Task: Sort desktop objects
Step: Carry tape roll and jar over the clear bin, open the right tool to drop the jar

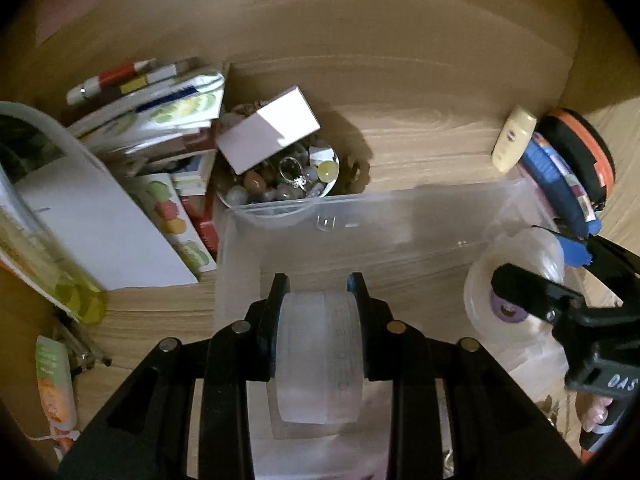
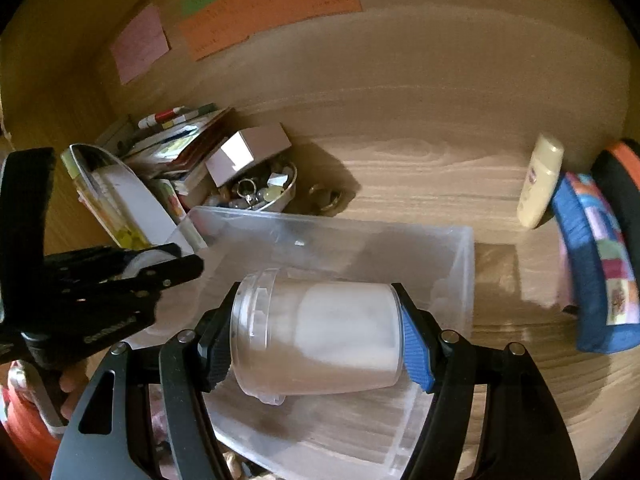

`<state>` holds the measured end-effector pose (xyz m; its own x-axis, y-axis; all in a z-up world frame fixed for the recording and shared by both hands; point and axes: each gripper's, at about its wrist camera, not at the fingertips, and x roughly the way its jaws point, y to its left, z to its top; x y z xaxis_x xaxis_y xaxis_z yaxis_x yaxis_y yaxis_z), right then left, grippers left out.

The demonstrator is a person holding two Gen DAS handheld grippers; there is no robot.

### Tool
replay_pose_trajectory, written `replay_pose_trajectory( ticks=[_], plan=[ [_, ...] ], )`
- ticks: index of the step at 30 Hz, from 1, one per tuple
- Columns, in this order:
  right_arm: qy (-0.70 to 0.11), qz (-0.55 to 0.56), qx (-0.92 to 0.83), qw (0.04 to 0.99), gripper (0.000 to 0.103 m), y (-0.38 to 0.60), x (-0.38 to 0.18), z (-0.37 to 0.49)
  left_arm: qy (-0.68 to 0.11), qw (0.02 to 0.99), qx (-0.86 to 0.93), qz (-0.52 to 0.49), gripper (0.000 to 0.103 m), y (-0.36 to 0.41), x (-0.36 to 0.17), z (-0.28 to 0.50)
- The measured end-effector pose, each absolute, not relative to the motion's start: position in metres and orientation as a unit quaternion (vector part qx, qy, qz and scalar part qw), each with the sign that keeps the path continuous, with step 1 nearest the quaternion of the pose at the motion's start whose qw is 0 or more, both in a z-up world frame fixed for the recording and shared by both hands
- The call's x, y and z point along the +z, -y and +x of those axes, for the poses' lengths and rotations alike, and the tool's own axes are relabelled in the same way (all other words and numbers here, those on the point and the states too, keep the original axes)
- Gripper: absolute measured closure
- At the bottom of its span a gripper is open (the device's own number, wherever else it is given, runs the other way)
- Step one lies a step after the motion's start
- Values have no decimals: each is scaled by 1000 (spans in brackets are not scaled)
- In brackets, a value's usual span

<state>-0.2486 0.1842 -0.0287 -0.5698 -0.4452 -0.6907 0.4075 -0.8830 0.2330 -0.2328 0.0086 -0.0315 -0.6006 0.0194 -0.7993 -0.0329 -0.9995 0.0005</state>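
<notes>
My left gripper (image 1: 319,284) is shut on a translucent roll of tape (image 1: 320,356), held on edge over the clear plastic bin (image 1: 360,216). My right gripper (image 2: 318,304) is shut on a clear plastic jar (image 2: 320,336) with white contents, lying sideways between the pads above the same bin (image 2: 460,264). In the left wrist view the right gripper (image 1: 560,280) and its jar (image 1: 516,280) hang at the bin's right side. The right wrist view shows the left gripper (image 2: 176,260) with the tape roll (image 2: 144,260) at the bin's left edge.
A round dish of beads and rings (image 1: 288,180) with a white box (image 1: 268,132) on top stands behind the bin. Books and papers (image 1: 152,128) are stacked at the left. A cream bottle (image 2: 540,180) and a blue patterned pouch (image 2: 592,264) lie at the right. Coloured paper notes (image 2: 272,4) are on the wall.
</notes>
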Motion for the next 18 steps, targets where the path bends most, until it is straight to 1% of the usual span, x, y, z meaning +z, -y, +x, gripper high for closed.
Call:
replay_pose_trajectory(
  ticks=[6, 18],
  plan=[
    [14, 400, -884, 241, 37, -185, -40, -247, -18, 14, 884, -467, 74, -14, -42, -243],
    [-47, 386, -895, 221, 37, -172, -46, -240, -29, 13, 877, -480, 74, -21, -47, -246]
  ],
)
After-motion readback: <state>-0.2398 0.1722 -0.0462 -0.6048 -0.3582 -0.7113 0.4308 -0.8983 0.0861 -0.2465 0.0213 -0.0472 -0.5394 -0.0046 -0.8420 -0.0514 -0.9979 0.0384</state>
